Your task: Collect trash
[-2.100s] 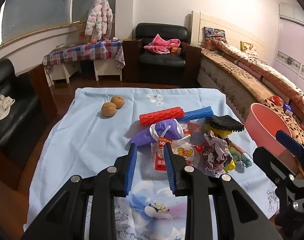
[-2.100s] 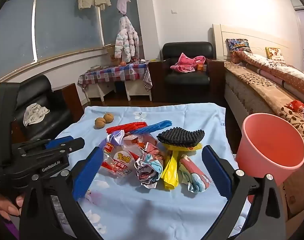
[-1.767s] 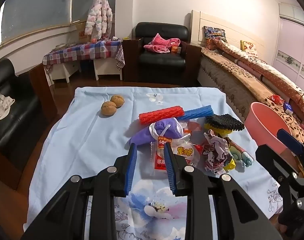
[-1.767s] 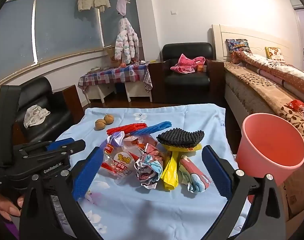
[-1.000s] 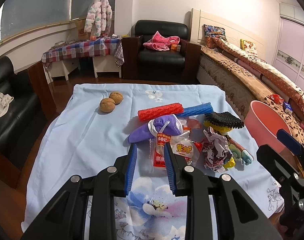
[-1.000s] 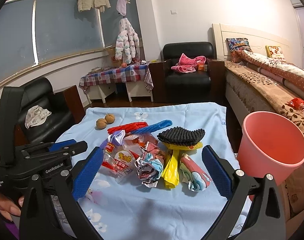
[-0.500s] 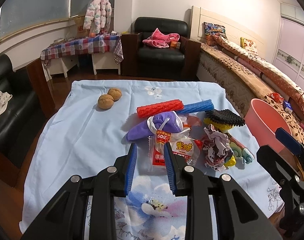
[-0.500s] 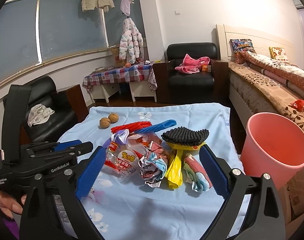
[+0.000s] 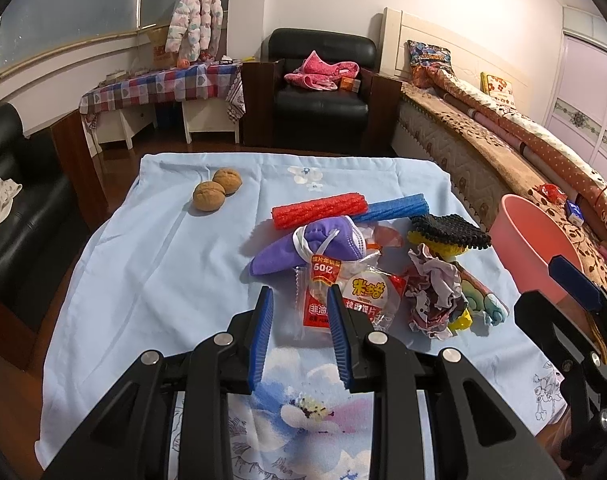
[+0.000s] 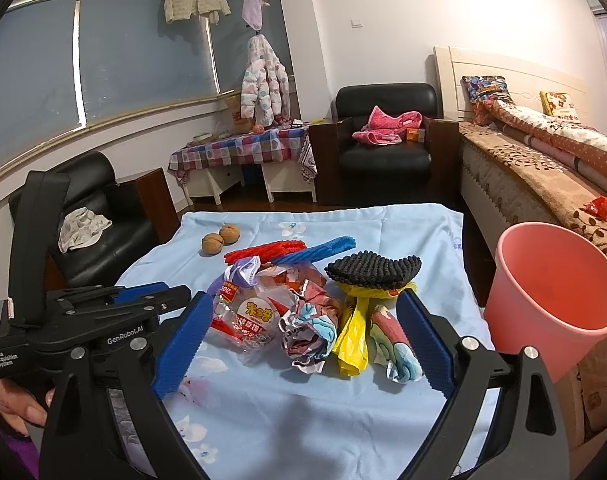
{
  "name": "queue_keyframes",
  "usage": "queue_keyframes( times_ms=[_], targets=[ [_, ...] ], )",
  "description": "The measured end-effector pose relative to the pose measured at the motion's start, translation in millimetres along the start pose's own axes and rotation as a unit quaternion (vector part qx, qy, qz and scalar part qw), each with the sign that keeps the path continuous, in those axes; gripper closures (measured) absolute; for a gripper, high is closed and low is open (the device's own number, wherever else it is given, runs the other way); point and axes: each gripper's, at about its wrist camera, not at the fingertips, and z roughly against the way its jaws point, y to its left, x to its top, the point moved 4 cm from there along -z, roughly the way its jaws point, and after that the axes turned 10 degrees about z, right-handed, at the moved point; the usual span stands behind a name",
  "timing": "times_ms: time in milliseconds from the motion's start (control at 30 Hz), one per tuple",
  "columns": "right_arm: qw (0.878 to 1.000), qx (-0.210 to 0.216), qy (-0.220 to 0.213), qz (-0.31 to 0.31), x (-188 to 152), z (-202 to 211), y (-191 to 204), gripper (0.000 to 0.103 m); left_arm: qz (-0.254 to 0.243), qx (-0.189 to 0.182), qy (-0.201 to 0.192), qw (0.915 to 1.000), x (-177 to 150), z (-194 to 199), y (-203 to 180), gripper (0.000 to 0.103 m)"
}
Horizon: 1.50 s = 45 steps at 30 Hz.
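A pile of trash lies on the blue-clothed table [image 9: 151, 264]: a clear snack bag with red print [image 9: 343, 300] [image 10: 255, 316], a purple face mask [image 9: 315, 244], a crumpled wrapper [image 9: 435, 300] [image 10: 307, 332], a yellow wrapper [image 10: 353, 336], a cartoon-printed wrapper [image 10: 395, 344], a black mesh pad [image 9: 447, 232] [image 10: 373, 268], red [image 9: 319, 210] and blue [image 9: 395, 206] foam rollers. A pink bin [image 9: 531, 244] [image 10: 551, 296] stands at the table's right edge. My left gripper [image 9: 299, 320] is open a little, empty, just short of the snack bag. My right gripper [image 10: 303, 336] is wide open, empty, in front of the pile.
Two walnuts [image 9: 217, 194] lie at the far left of the table. A bed [image 9: 503, 136] runs along the right, behind the bin. A black armchair [image 9: 323, 92] and a checked side table [image 9: 163, 88] stand beyond the table. A black sofa [image 10: 87, 224] is on the left.
Both grippers have drifted slightly forward toward the pile, so the trash looks a little nearer. Their openings are unchanged and nothing on the table has moved.
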Motion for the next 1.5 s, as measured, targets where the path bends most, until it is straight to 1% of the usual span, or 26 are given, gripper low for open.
queue_keyframes(
  times_ms=[400, 500, 567, 633, 733, 800, 867, 900, 1100, 1167, 1267, 1333, 1500],
  targets=[
    [1.000, 0.003, 0.001, -0.001, -2, -2, 2, 0.010, 0.000, -0.004, 0.009, 1.0000, -2, -3, 0, 0.076],
    [1.000, 0.005, 0.002, -0.002, -4, -3, 3, 0.012, 0.002, -0.005, 0.013, 0.9999, -2, -6, 1, 0.075],
    [1.000, 0.007, 0.005, -0.002, -5, -4, 2, 0.014, 0.004, -0.007, 0.016, 0.9998, -2, -7, 2, 0.073],
    [1.000, 0.008, 0.008, -0.004, -6, -5, 1, 0.014, 0.009, -0.014, 0.018, 0.9997, -2, -7, 4, 0.067],
    [1.000, 0.006, 0.011, -0.010, -7, -6, -4, 0.015, 0.023, -0.027, 0.017, 0.9992, 2, -6, 9, 0.062],
    [1.000, 0.006, 0.013, -0.015, -8, -6, -7, 0.015, 0.028, -0.043, 0.020, 0.9985, 4, -5, 13, 0.061],
    [1.000, 0.005, 0.017, -0.020, -10, -7, -12, 0.016, 0.026, -0.052, 0.022, 0.9981, 4, -5, 14, 0.061],
    [1.000, 0.006, 0.019, -0.022, -10, -7, -14, 0.019, 0.021, -0.058, 0.023, 0.9978, 5, -5, 15, 0.061],
    [0.999, 0.021, 0.032, -0.030, -15, -13, -18, 0.026, 0.013, -0.059, 0.022, 0.9979, 10, -8, 19, 0.061],
    [0.999, 0.024, 0.034, -0.025, -16, -14, -16, 0.027, 0.021, -0.066, 0.031, 0.9971, 12, -12, 19, 0.061],
    [0.999, 0.029, 0.035, -0.021, -16, -16, -15, 0.028, 0.025, -0.090, 0.051, 0.9943, 11, -19, 12, 0.061],
    [0.999, 0.033, 0.038, -0.019, -16, -18, -14, 0.028, 0.008, -0.087, 0.059, 0.9945, 7, -27, 4, 0.061],
    [0.998, 0.038, 0.046, -0.018, -19, -23, -15, 0.029, -0.012, -0.071, 0.069, 0.9951, 3, -47, -2, 0.062]
  ],
)
